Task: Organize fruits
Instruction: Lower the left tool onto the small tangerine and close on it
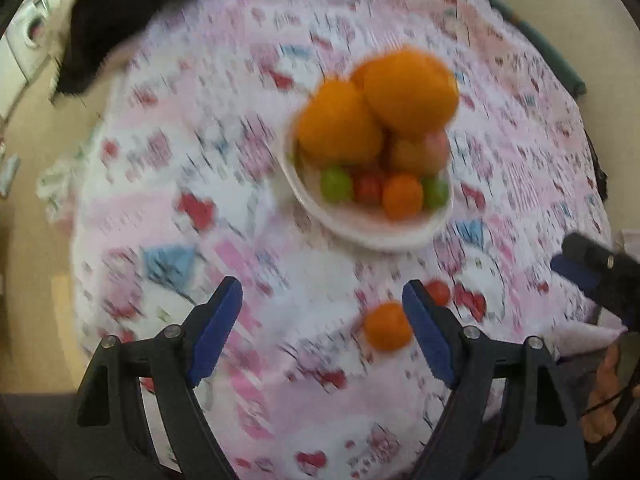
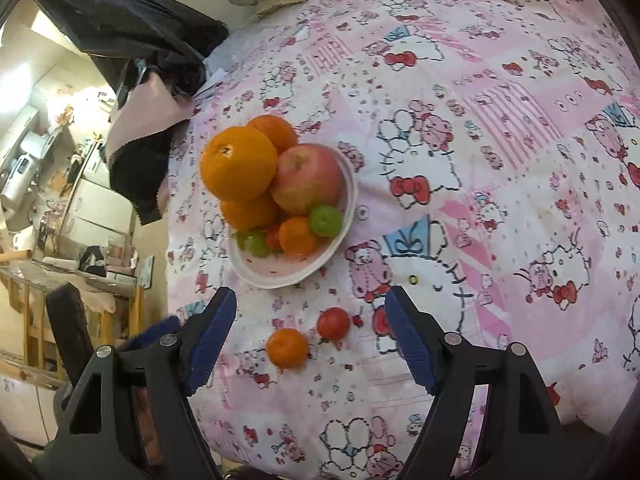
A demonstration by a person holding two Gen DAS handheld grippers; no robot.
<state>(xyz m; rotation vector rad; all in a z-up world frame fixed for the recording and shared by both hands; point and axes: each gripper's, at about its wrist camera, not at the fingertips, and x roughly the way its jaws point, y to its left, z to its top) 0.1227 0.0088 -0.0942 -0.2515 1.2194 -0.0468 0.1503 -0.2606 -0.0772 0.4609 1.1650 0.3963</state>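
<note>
A white bowl (image 2: 340,236) on the pink patterned cloth holds large oranges (image 2: 239,163), an apple (image 2: 307,179), green fruits (image 2: 326,221), a small orange and red fruits. The bowl also shows in the blurred left wrist view (image 1: 372,236). A small orange (image 2: 287,347) and a red tomato (image 2: 333,323) lie loose on the cloth in front of the bowl, also in the left wrist view: orange (image 1: 387,326), tomato (image 1: 439,292). My right gripper (image 2: 310,300) is open above the two loose fruits. My left gripper (image 1: 322,290) is open and empty, left of the loose orange.
The pink cartoon-print cloth (image 2: 500,140) covers the whole surface. Dark and pink fabric (image 2: 140,80) lies at the far left edge. The right gripper's finger (image 1: 592,268) shows at the right edge of the left wrist view. Room furniture lies beyond the left edge.
</note>
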